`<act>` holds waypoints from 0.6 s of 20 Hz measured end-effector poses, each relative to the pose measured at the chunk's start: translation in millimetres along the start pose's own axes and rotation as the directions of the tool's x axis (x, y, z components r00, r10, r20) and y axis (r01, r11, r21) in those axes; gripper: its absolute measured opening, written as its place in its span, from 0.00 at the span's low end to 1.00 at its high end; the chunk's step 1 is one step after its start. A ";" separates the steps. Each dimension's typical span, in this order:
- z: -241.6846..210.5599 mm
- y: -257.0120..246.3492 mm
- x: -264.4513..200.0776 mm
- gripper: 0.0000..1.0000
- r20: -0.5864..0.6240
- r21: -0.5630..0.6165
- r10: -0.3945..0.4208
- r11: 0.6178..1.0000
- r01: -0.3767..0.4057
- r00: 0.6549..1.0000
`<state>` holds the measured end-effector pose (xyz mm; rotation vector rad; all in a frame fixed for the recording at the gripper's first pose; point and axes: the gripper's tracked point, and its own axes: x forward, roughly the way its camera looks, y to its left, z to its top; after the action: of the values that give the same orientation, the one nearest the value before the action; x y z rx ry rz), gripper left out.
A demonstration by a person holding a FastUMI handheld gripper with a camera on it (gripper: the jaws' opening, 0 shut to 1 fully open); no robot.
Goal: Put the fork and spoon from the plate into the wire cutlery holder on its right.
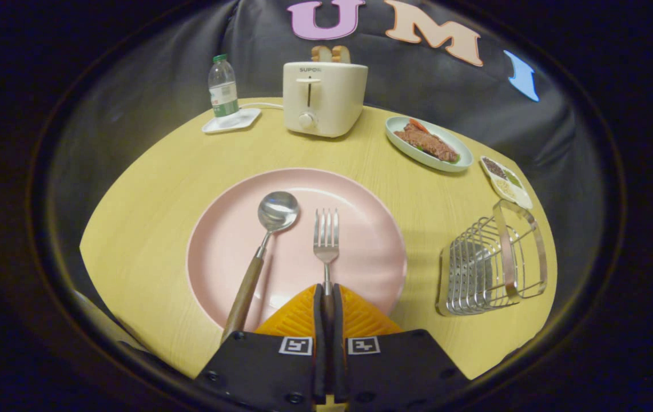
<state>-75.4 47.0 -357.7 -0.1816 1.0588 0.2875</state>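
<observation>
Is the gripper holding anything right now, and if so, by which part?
Yes. The gripper is shut on the fork, both fingers pressing its handle, tines pointing away over the pink plate. The spoon lies untouched beside it.

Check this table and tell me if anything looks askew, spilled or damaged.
Nothing stands out. The gripper is shut on the fork handle over the pink plate; the spoon lies beside it, angled but tidy. The wire cutlery holder stands upright and intact, and nothing has spilled.
</observation>
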 end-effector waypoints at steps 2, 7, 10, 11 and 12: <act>-2.4 -0.5 -5.2 0.08 -0.017 0.004 0.018 1.000 -0.018 1.000; -5.0 -8.0 -16.7 0.05 -0.045 -0.007 0.037 0.999 -0.037 0.998; 4.1 -13.4 -31.3 0.05 -0.049 -0.059 0.049 0.997 -0.052 0.998; 7.4 -16.0 -38.1 0.05 -0.049 -0.076 0.055 0.995 -0.059 0.997; 10.4 -20.0 -44.7 0.05 -0.050 -0.086 0.062 0.994 -0.066 0.997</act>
<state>-80.9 24.4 -313.3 -0.2345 1.1008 0.3899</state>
